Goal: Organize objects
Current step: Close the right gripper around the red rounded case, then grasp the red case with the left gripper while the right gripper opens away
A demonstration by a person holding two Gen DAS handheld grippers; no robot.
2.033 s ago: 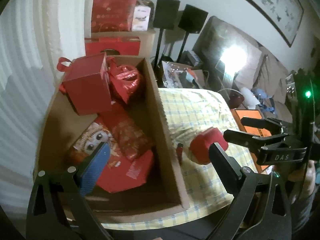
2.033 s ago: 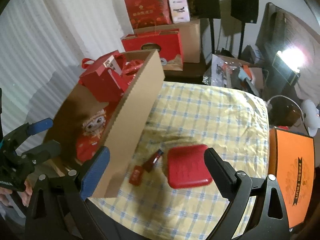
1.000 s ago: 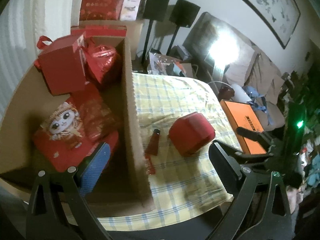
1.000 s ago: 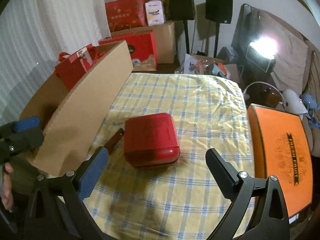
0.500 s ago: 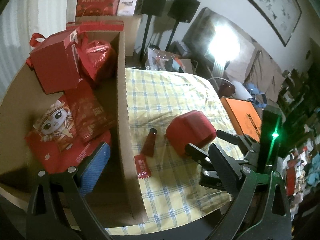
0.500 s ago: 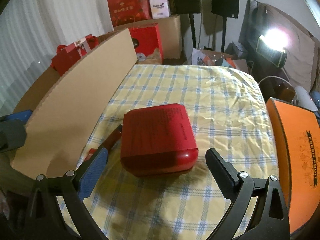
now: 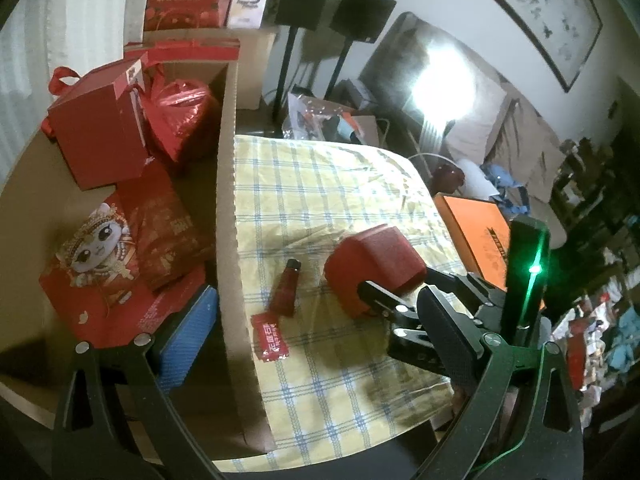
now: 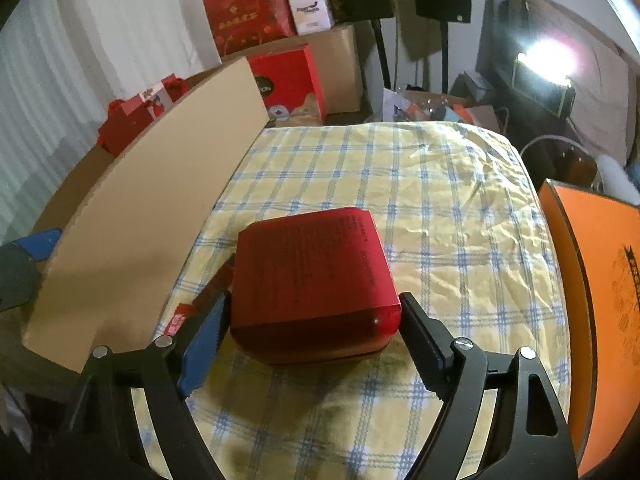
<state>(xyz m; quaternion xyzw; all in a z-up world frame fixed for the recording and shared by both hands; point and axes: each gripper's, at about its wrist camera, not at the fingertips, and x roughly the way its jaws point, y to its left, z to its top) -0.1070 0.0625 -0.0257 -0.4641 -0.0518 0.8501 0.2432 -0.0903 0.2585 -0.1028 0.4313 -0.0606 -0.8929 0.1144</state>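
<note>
Right wrist view puts the red box (image 8: 314, 280) dead ahead at twelve o'clock, lying flat on the checked cloth of the counter (image 8: 440, 208) and sitting between the two fingers of the right tool (image 8: 312, 322). Its jaws are closing: the blue pad (image 8: 204, 336) at nine o'clock looks to be just at the box's left wall and the black pad (image 8: 424, 336) at three o'clock just at its right corner, though firm pressure on either side cannot be confirmed. The box is nearly square, its slightly longer side running away from the camera, so the jaws span its shorter width.

From the left wrist view the left tool (image 7: 316, 316) stands wide apart with nothing between its fingers, straddling the near wall of the cardboard carton (image 7: 228, 216). The red box (image 7: 374, 268) lies at about two o'clock from it, with the right tool's fingers on either side. The right hand is clearly the nearer one. A small red tube (image 7: 286, 290) and a red sachet (image 7: 270, 336) lie just beside the box, toward the carton.

The carton, already holding red gift packs, lies at nine to ten o'clock from the right tool; my guess is the box goes there.
</note>
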